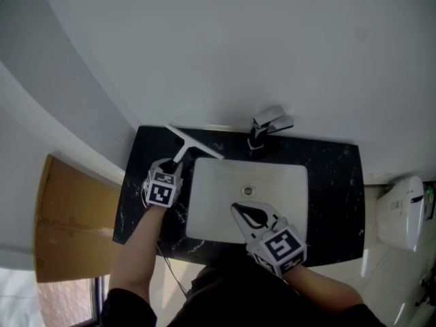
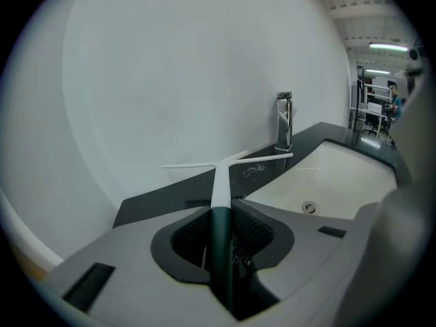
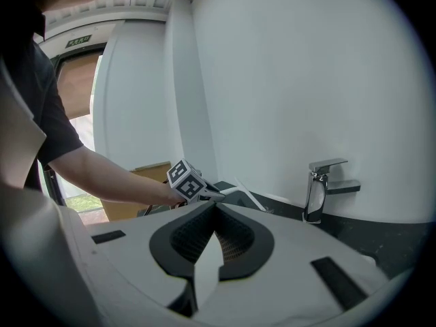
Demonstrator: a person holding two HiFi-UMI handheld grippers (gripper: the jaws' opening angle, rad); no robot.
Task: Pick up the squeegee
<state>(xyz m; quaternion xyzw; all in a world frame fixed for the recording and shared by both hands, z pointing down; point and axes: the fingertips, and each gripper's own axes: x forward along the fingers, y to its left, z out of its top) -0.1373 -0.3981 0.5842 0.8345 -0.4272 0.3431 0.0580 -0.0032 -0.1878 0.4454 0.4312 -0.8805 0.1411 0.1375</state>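
Observation:
The squeegee (image 1: 184, 145) has a white blade, a white neck and a dark handle. My left gripper (image 1: 172, 171) is shut on the dark handle (image 2: 219, 230), over the left side of the black counter (image 1: 334, 182). The blade (image 2: 228, 161) points toward the wall, next to the faucet (image 2: 284, 121). My right gripper (image 1: 236, 210) hangs over the front of the white sink basin (image 1: 204, 182), its jaws closed together with nothing between them (image 3: 214, 206). The right gripper view shows the left gripper (image 3: 204, 195) with the squeegee (image 3: 248, 193) sticking out beyond it.
A chrome faucet (image 1: 269, 125) stands at the back of the basin, against the white wall. A white toilet (image 1: 402, 210) is to the right of the counter. A brown panel (image 1: 68, 216) stands to its left. The drain (image 1: 248, 191) sits mid-basin.

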